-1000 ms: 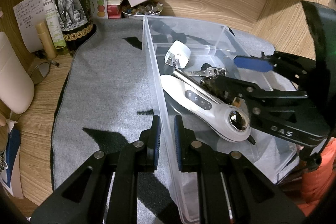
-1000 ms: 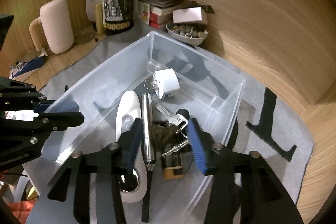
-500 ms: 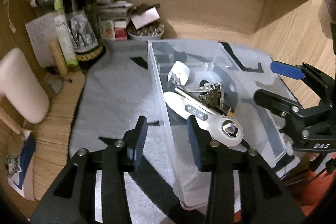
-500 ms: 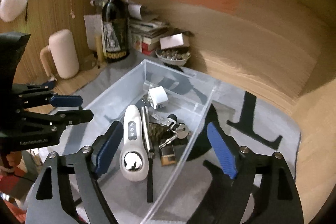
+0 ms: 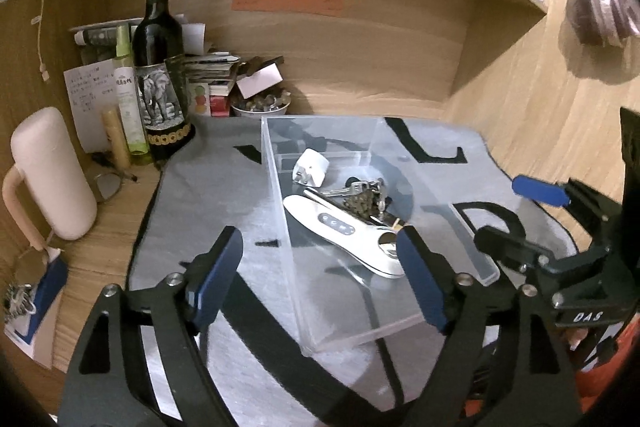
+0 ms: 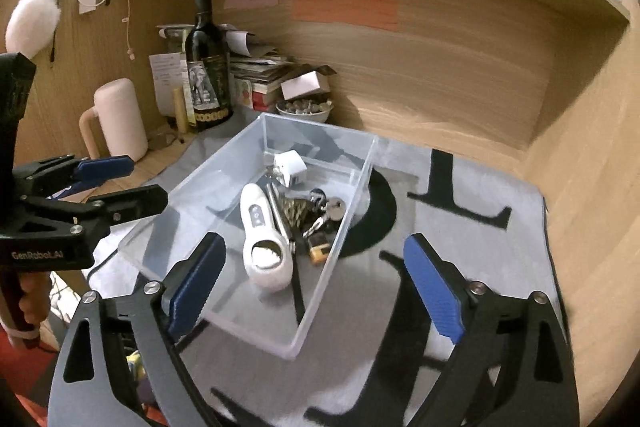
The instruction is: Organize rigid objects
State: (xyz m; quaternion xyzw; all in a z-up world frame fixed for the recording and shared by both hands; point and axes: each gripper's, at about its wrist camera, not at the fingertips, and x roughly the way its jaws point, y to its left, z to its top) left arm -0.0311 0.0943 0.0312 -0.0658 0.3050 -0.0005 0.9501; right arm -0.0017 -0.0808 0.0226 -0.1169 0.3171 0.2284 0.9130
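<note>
A clear plastic bin (image 5: 276, 187) (image 6: 224, 163) stands on the grey mat. In it lie a white handheld device (image 5: 340, 227) (image 6: 260, 223), a white plug charger (image 5: 312, 167) (image 6: 290, 167), a bunch of keys (image 5: 360, 191) (image 6: 332, 207) and a small yellow-brown item (image 6: 318, 251). My left gripper (image 5: 320, 267) hovers off the bin's near left corner, its jaws opening, its pads touching nothing. My right gripper (image 6: 314, 263) hangs before the bin's near right corner, its jaws also opening and holding nothing. Each gripper shows at the edge of the other's view.
A dark wine bottle (image 5: 158, 67), a green spray bottle (image 5: 128, 99), a pink jug (image 5: 44, 179), stacked books and a bowl of stones (image 5: 260, 105) crowd the back left. Wooden walls close the back and right. The grey mat (image 5: 208, 195) lies bare left of the bin.
The left jaws, shut around the bin's left wall before, have spread wide. The right jaws widened too. Both grippers drew back and up from the bin, which stays on the mat.
</note>
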